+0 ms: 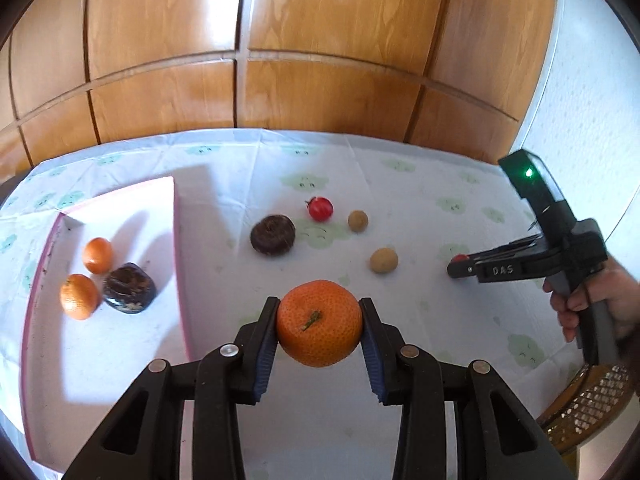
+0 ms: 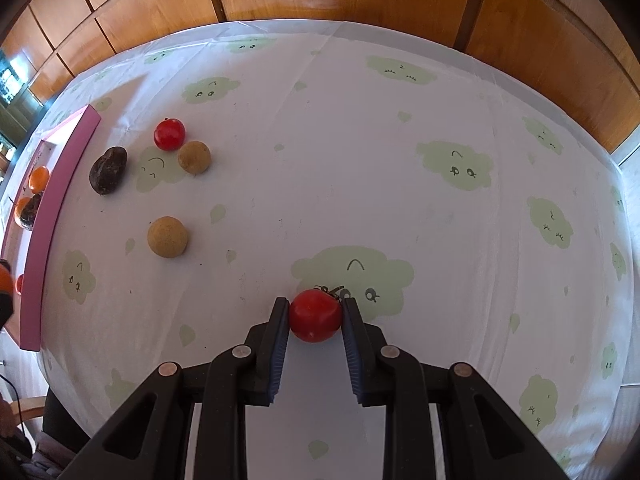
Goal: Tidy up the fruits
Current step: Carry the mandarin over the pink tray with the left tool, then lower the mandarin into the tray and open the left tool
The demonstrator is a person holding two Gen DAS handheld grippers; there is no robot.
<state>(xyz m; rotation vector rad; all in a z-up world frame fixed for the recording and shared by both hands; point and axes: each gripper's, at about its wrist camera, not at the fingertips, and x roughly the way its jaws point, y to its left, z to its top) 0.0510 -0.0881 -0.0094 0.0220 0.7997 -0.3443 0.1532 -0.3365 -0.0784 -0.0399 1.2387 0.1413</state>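
Observation:
My left gripper (image 1: 319, 304) is shut on an orange tangerine (image 1: 319, 323) and holds it above the table, just right of the pink-rimmed white tray (image 1: 182, 264). The tray holds two tangerines (image 1: 97, 255) (image 1: 79, 296) and a dark passion fruit (image 1: 129, 289). My right gripper (image 2: 315, 302) is shut on a small red tomato (image 2: 315, 316); it also shows in the left wrist view (image 1: 460, 265). On the cloth lie another dark passion fruit (image 1: 273, 235), a second red tomato (image 1: 320, 208) and two tan round fruits (image 1: 357, 220) (image 1: 383, 260).
The table has a white cloth with green cloud prints (image 2: 360, 160). Wooden panelling (image 1: 280, 60) stands behind the table. A woven basket (image 1: 588, 404) sits at the right edge in the left wrist view. The tray's pink wall (image 2: 56, 208) shows at the left in the right wrist view.

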